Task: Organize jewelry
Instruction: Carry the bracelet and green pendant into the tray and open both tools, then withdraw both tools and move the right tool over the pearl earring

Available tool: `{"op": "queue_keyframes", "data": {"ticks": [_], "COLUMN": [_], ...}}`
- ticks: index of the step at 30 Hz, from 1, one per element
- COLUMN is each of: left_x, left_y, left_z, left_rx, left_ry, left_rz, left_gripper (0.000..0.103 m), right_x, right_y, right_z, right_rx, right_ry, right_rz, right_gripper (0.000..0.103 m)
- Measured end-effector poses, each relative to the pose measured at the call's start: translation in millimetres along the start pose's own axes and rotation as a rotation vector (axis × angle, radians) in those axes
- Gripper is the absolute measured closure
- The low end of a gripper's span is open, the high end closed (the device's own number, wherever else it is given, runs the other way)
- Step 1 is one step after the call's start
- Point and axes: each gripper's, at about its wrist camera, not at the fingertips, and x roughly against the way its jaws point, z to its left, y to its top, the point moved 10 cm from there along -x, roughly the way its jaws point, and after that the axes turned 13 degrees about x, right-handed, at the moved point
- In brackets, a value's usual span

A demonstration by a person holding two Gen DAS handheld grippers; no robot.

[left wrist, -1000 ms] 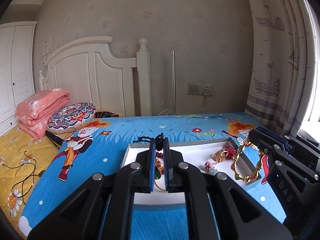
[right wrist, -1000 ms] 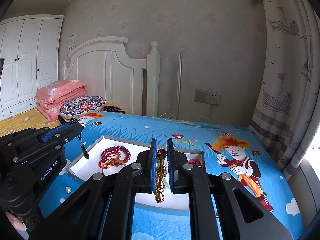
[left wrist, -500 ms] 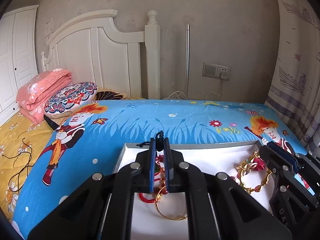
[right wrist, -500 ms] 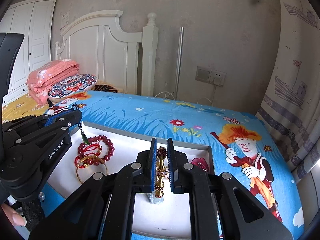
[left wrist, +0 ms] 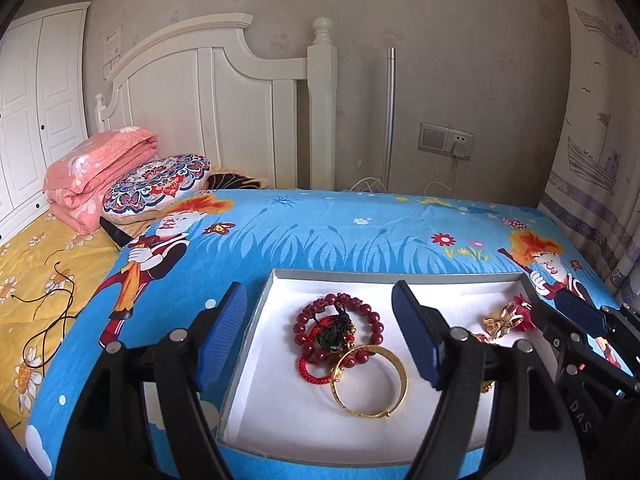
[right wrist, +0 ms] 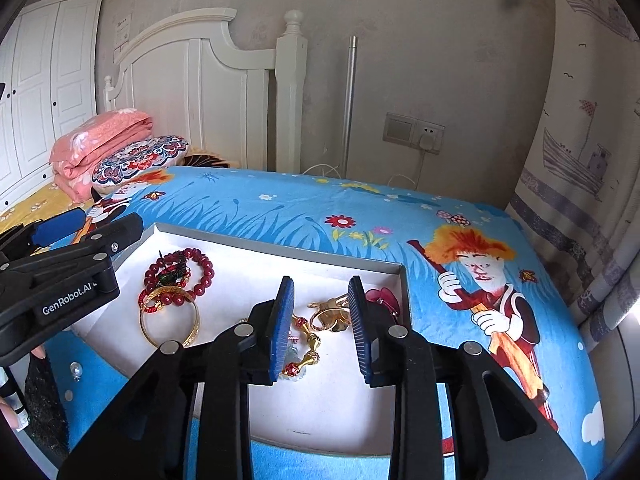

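- The left claw (left wrist: 316, 336) stands wide apart, its blue pads free of everything; its jaws have just been opening, and the pieces below lie loose in the tray rather than between the pads.
- The right claw (right wrist: 320, 326) is parted to a narrower gap; its jaws have just been opening too, and nothing is pinched between the pads.
- A shallow white cardboard tray (left wrist: 256, 344) with grey outer walls rests on the bed, on the bright blue cartoon-print bedsheet (left wrist: 320, 236), near the bed's near edge.
- In the tray's left half lies a dark red round-bead bracelet (left wrist: 376, 320), with a green pendant on a black knotted cord (left wrist: 334, 338) lying inside its loop.
- A red braided cord bracelet (left wrist: 308, 370) lies against the beads on the near side, and a plain gold bangle (left wrist: 394, 392) overlaps them, reaching towards the tray's near edge.
- Below the right claw a gold chain with red and clear beads (right wrist: 306, 340) lies on the tray floor, touching neither pad.
- Gold rings (right wrist: 328, 316) sit just beyond it, and a pink piece (right wrist: 380, 296) lies in the tray's far right corner.
- A folded pink blanket (left wrist: 96, 172) and a patterned cushion (left wrist: 156, 184) sit at the bed's head end by the white headboard (left wrist: 224, 112).
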Motion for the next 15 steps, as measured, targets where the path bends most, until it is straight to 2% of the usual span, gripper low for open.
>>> {"op": "queue_keyframes", "data": {"ticks": [2, 4, 10, 15], "left_x": [15, 32, 78, 98], "left_y": [-3, -9, -39, -75], "left_z": [7, 17, 46, 64], "left_rx": [0.015, 0.024, 0.005, 0.006], "left_ry": [-0.003, -0.002, 0.029, 0.025], "left_rz": [-0.009, -0.030, -0.110, -0.089], "left_gripper": [0.014, 0.011, 0.005, 0.005], "right_x": [14, 28, 59, 76], "right_y": [-5, -14, -53, -81], "right_z": [-1, -2, 3, 7], "right_rx": [-0.008, -0.021, -0.039, -0.092], "right_ry": [0.005, 0.011, 0.020, 0.019], "right_rz": [-0.013, -0.025, -0.029, -0.023], "right_gripper": [0.074, 0.062, 0.060, 0.058]}}
